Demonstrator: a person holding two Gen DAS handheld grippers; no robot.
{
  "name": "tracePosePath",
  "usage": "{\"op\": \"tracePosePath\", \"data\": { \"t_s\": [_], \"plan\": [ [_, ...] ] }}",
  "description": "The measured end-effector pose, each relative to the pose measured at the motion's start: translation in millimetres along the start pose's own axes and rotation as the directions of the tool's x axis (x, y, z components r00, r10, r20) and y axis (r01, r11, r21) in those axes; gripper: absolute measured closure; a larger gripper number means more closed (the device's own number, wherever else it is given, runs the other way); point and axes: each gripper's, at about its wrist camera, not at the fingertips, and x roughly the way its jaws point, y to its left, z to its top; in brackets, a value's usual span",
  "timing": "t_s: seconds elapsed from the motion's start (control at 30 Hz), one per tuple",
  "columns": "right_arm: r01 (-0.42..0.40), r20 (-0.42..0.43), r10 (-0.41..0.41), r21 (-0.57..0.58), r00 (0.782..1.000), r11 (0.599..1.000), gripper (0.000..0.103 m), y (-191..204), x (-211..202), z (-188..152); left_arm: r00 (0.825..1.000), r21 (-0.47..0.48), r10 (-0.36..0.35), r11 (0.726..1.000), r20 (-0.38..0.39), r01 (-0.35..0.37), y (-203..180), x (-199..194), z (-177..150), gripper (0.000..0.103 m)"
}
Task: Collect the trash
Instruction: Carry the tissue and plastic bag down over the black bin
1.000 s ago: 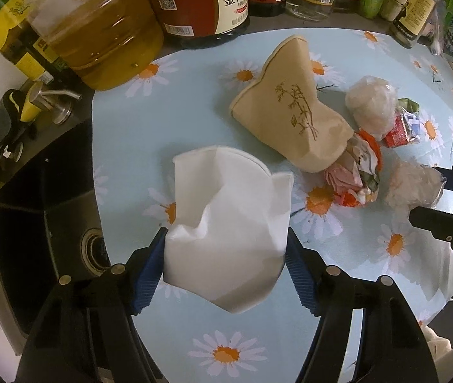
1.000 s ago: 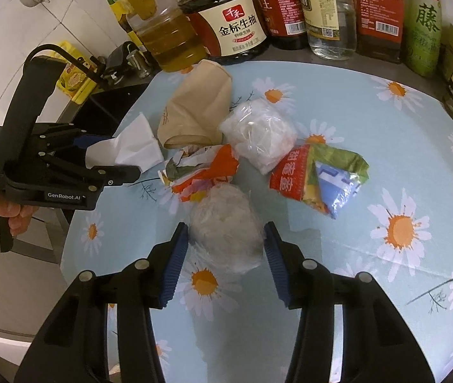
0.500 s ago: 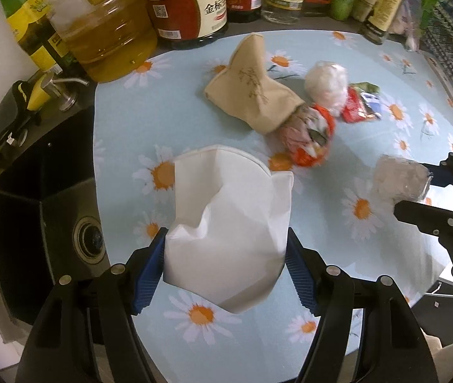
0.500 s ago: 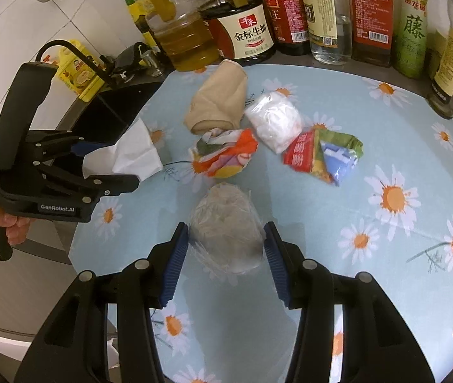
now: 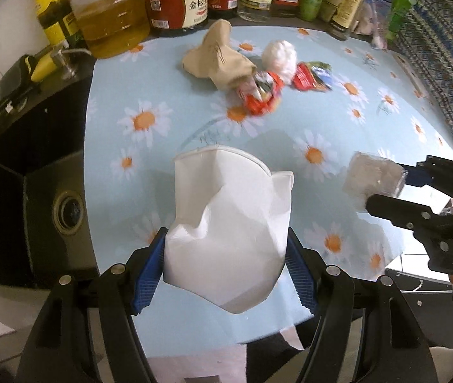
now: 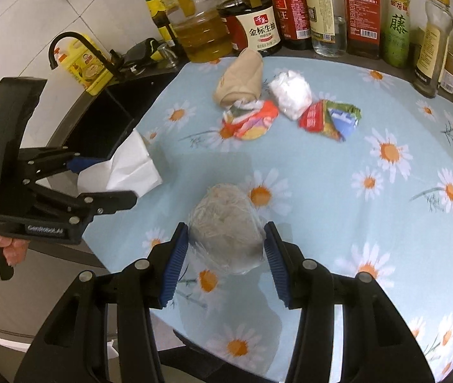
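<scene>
- My left hand-held gripper (image 5: 226,261) clamps a crumpled white tissue (image 5: 229,226) between its blue pads (image 5: 149,274); the tissue fills the gap from pad to pad and sticks out forward past the tips, lifted clear of the counter (image 5: 169,172).
- My right hand-held gripper (image 6: 226,252) is closed tight on a clear plastic bag wad (image 6: 226,226), pale and stringy inside, also held off the counter.
- From the left wrist view, the right hand-held gripper and its wad sit off to the right, well apart from the tissue; from the right wrist view, the left one with the tissue is off to the left, over the counter's edge.
- Ahead of both hand-held grippers, well apart from them, more trash lies on the daisy-print cloth: a tan paper bag (image 6: 241,78) on its side, a red and orange wrapper (image 6: 252,121) touching its mouth, a white plastic wad (image 6: 290,94) just beside the bag, and a red, green and blue packet (image 6: 330,118) next to that wad.
- Beyond the trash, a row of sauce and oil bottles (image 6: 290,9) stands along the far edge of the counter.
- To the left of the left hand-held gripper is a dark sink (image 5: 44,191) with its drain (image 5: 68,207) visible, and a black tap (image 6: 79,49) behind it.
- My hand (image 6: 6,249) grips the left handle.
</scene>
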Motion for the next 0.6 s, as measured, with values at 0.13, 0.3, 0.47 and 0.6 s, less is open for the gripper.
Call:
{"op": "tracePosePath", "data": {
  "t_s": [0.13,0.3,0.47,0.6],
  "plan": [
    [-0.002,-0.014,0.002,0.000,1.000,1.000,0.054,15.6,0.2,-21.3,1.000,-0.013,-0.027,1.000,0.005,0.027,-3.1,-2.9,-26.5,0.035],
    [0.006,-0.036,-0.006,-0.005,0.999,1.000,0.054,32.9,2.6,-45.5,0.998,-0.017,-0.057,0.998,0.024,0.057,-11.6,-8.6,-60.9,0.035],
    [0.011,-0.041,-0.011,-0.001,0.999,1.000,0.054,46.5,-2.1,-66.7,0.995,-0.055,-0.093,0.994,0.032,0.095,-11.9,-12.4,-95.4,0.035],
    [0.019,-0.054,-0.019,0.000,0.998,1.000,0.054,59.8,-0.8,-87.2,0.992,-0.095,-0.125,0.987,0.022,0.127,-11.4,-8.8,-123.6,0.035]
  ]
}}
